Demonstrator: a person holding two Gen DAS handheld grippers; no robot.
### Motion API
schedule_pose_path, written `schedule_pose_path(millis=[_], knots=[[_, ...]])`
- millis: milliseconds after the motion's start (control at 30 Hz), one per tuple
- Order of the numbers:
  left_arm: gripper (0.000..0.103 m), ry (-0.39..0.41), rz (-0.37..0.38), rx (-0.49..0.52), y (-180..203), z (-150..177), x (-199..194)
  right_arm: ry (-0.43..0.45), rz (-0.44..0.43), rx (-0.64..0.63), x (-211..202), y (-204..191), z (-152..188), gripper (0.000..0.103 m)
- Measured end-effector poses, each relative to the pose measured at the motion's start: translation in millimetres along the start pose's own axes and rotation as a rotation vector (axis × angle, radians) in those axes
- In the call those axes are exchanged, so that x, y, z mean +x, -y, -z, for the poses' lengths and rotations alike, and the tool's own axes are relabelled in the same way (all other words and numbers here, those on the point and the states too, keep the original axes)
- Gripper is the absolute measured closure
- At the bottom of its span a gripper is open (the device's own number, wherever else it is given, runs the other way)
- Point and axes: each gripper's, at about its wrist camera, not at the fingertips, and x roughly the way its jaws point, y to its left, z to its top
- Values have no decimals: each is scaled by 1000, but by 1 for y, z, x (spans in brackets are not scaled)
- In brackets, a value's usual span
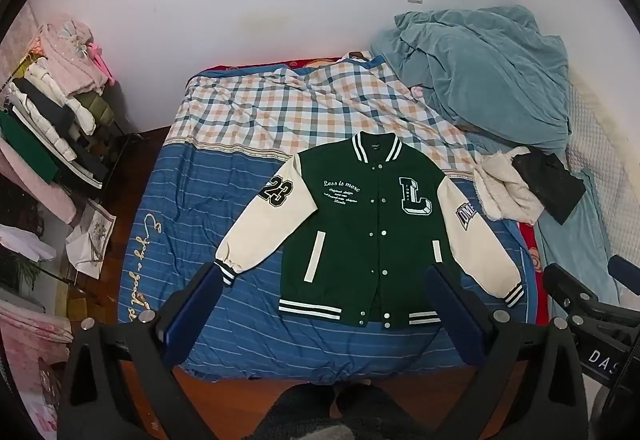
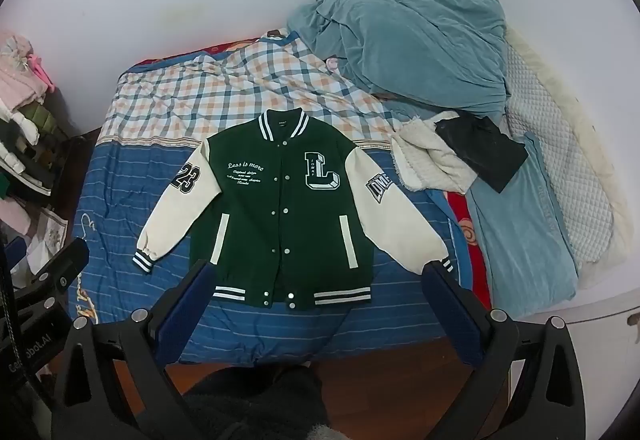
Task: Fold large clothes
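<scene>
A green varsity jacket (image 1: 360, 224) with cream sleeves lies flat, face up and snapped shut, on the blue striped bedcover (image 1: 192, 216); its collar points to the wall. It also shows in the right wrist view (image 2: 280, 208). My left gripper (image 1: 324, 280) is open and empty, held above the bed's near edge in front of the hem. My right gripper (image 2: 316, 272) is open and empty, also above the near edge. The right gripper shows at the right of the left wrist view (image 1: 580, 300); the left gripper shows at the left of the right wrist view (image 2: 60, 272).
A rumpled teal blanket (image 1: 480, 72) is heaped at the back right of the bed. A cream fleece (image 1: 504, 192) and a black garment (image 1: 556, 184) lie right of the jacket. A rack of folded clothes (image 1: 52, 112) stands at the left. Wooden floor (image 1: 248, 396) runs below the bed's edge.
</scene>
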Motion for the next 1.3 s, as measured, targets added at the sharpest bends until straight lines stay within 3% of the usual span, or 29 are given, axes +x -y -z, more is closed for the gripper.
schedule_pose_path(millis=[1300], knots=[[0,10,-6,4,4,-9,-6,4,-8,5,-10,-3,-1,0]])
